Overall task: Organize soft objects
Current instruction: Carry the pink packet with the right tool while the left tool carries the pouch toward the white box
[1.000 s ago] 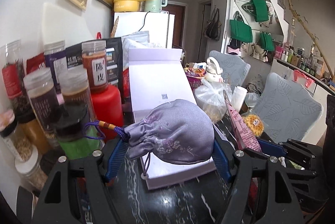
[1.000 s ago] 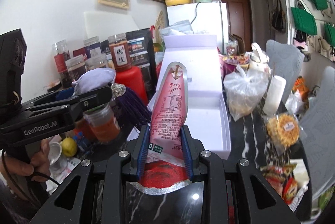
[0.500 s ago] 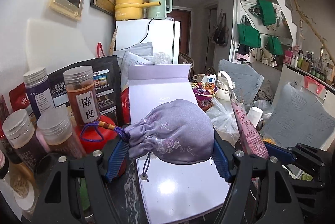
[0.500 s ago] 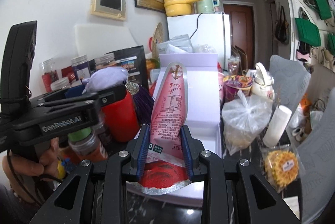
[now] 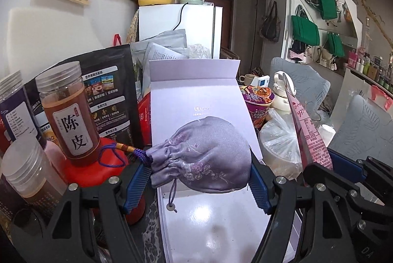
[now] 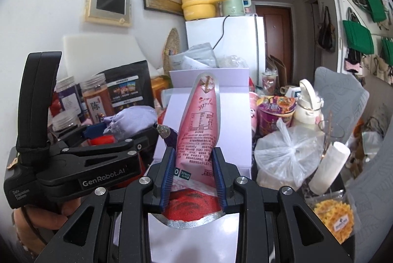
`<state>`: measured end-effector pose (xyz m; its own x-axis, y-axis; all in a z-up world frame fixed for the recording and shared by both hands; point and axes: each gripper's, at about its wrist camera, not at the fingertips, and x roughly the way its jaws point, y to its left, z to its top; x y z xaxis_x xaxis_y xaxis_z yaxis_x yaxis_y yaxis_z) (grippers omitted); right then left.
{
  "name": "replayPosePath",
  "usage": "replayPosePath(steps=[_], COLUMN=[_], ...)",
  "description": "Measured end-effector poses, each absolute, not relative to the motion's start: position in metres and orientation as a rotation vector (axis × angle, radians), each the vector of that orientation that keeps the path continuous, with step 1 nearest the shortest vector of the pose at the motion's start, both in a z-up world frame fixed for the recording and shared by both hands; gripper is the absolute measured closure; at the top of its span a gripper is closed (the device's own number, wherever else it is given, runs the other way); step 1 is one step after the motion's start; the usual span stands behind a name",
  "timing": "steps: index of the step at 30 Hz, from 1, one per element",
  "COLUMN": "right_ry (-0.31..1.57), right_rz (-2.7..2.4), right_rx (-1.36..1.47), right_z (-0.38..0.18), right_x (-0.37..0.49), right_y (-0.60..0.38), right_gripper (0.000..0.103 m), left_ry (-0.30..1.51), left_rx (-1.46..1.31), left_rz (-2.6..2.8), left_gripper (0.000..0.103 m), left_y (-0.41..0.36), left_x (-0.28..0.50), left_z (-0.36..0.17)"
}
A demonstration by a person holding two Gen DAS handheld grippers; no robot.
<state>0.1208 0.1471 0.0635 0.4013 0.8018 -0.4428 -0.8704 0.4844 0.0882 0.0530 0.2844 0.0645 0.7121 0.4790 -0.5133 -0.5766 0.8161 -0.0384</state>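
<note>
Left wrist view: left gripper [image 5: 200, 180] has its jaws clamped on a lilac pouch [image 5: 205, 154], one blue pad on each side, drawstring neck pointing left. The pouch hangs above the open white box [image 5: 196, 100], over its near half; its cord dangles toward the box floor. A blue tassel loop [image 5: 110, 156] trails left from the neck, against the red lid [image 5: 98, 173] under the amber jar [image 5: 66, 113]. Jars and a black bag [image 5: 108, 91] crowd the bench's left side.

Right wrist view: right gripper [image 6: 192, 175] has its jaws narrow, pinching the lower part of a pink sachet [image 6: 200, 125], which stands upright, tip up, in front of the box's raised lid [image 6: 208, 78]. It is held above the box's near edge. The left gripper [image 6: 108, 137] with the pouch [image 6: 132, 120] sits just beside it, to the left. Right of the box: plastic bag [image 6: 287, 152], noodle cup [image 6: 275, 110], white bottle [image 6: 308, 105].
</note>
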Motion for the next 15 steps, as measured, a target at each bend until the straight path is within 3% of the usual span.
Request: replayPosePath(steps=[15], right_ry=[0.566], right_rz=[1.035], right_rx=[-0.211], right_z=[0.033], right_x=[0.146], right_y=[0.168], right_gripper=[0.069], left_ry=[0.591], left_rx=[-0.175], left_rz=[0.626], left_gripper=[0.03], left_y=[0.29], left_x=[0.073], left_z=[0.039])
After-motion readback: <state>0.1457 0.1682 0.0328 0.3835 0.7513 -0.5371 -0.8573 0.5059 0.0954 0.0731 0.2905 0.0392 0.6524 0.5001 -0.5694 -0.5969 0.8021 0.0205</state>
